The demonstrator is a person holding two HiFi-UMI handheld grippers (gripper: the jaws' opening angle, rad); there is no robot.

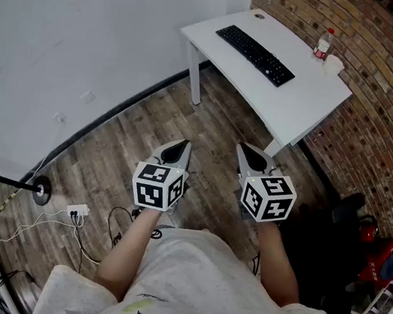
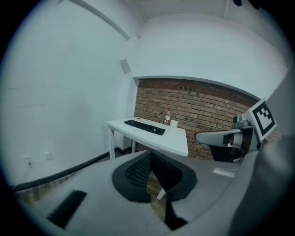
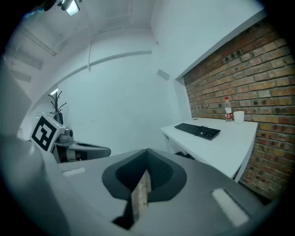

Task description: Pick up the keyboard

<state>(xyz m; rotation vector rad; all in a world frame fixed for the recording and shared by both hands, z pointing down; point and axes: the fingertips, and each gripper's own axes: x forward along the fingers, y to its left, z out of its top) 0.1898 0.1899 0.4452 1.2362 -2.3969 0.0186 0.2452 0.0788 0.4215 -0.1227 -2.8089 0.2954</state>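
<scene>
Black keyboard, white table, red-brick wall.

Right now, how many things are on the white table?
3: a black keyboard in the middle, a bottle and a white cup beside the brick wall. A small spot at the far corner is unclear.

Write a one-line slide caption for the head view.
Left gripper and right gripper, jaws shut, hang above the floor, short of the table with the keyboard.

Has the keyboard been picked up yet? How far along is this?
Nothing done yet: the keyboard lies flat on the desk, untouched. In hand: the left claw and right claw are shut and empty, held above the floor short of the desk. To do: reach it, grip, lift.
</scene>
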